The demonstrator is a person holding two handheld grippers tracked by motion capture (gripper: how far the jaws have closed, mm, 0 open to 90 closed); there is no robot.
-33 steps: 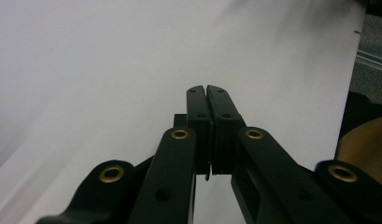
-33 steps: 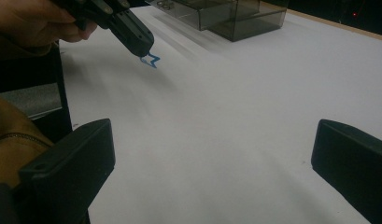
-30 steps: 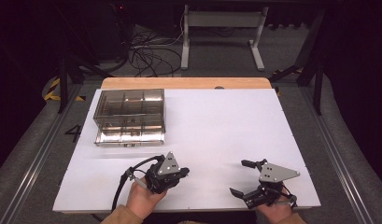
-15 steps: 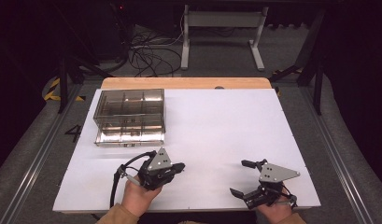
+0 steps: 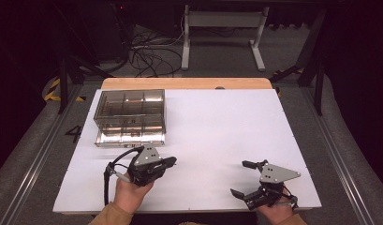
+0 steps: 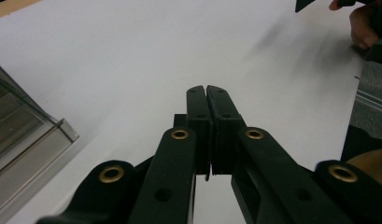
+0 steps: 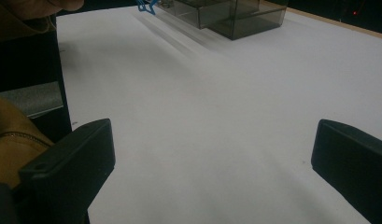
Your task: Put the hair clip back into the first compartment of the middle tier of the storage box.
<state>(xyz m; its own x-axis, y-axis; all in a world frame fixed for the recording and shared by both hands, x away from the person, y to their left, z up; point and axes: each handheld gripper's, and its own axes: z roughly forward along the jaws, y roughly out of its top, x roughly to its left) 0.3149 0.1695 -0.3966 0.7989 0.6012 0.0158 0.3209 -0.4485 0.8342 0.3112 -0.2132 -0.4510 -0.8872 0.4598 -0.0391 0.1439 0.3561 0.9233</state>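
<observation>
My left gripper, jaws clenched on nothing, has drifted back from the compartment box; right gripper unmoved, jaws released; approach pending.

In the left gripper view the clear compartment box is cut off by the left edge, so only one corner and part of its wall show. In the right gripper view a small blue thing at the top edge is cropped and too small to identify. There the box's contents cannot be made out through its smoky walls.
</observation>
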